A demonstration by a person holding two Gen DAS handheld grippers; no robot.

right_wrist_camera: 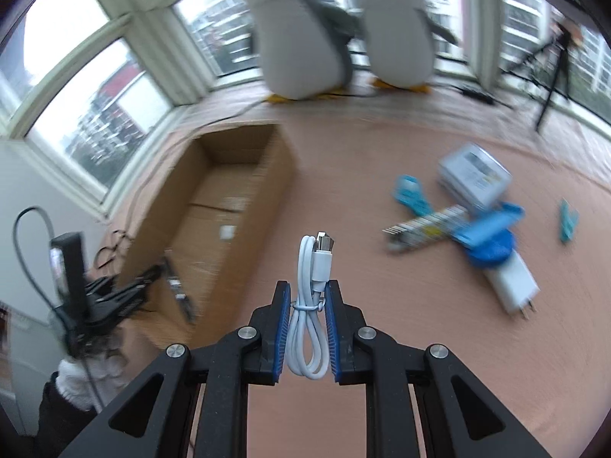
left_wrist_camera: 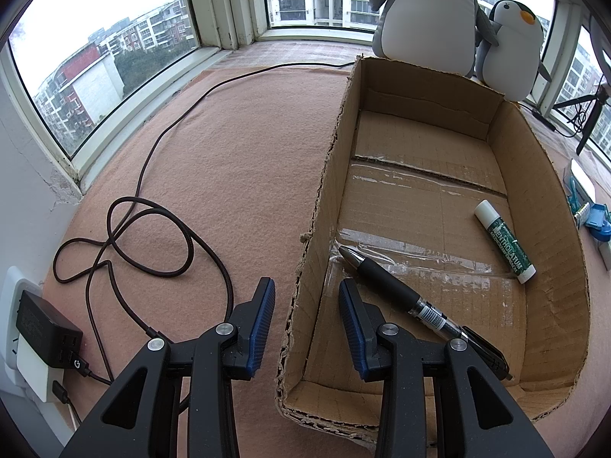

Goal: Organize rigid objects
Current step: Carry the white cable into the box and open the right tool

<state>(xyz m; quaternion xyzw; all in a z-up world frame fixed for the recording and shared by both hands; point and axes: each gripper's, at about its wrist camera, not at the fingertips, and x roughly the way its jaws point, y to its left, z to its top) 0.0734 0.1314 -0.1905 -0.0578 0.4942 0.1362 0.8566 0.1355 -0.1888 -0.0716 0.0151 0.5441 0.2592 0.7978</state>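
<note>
Jaws of left gripper [left_wrist_camera: 307,282] apart, set astride the left wall of the cardboard box [left_wrist_camera: 534,175]: one blue pad outside over the pink cloth [left_wrist_camera: 229,152], the other inside over the box floor, a strip of cloth showing between outer pad and wall. Nothing clamped.

Inside the box: black pen [left_wrist_camera: 397,290] lying diagonally near the inner pad, tip toward the taped seam; green-and-white Mentholatum lip balm stick [left_wrist_camera: 504,242] lying near the right wall, well apart from the pen.

Right gripper [right_wrist_camera: 307,286] closed on a bundled white USB cable [right_wrist_camera: 309,328], pads pressing both sides of the bundle, connector end protruding past the fingertips. Held to the right of the box, outside it.

Right view blurred. Loose on the cloth right of the box: white charger plug [right_wrist_camera: 513,286], grey tin [right_wrist_camera: 473,175], several blue items. Two plush penguins [right_wrist_camera: 301,38] at the window beyond
</note>
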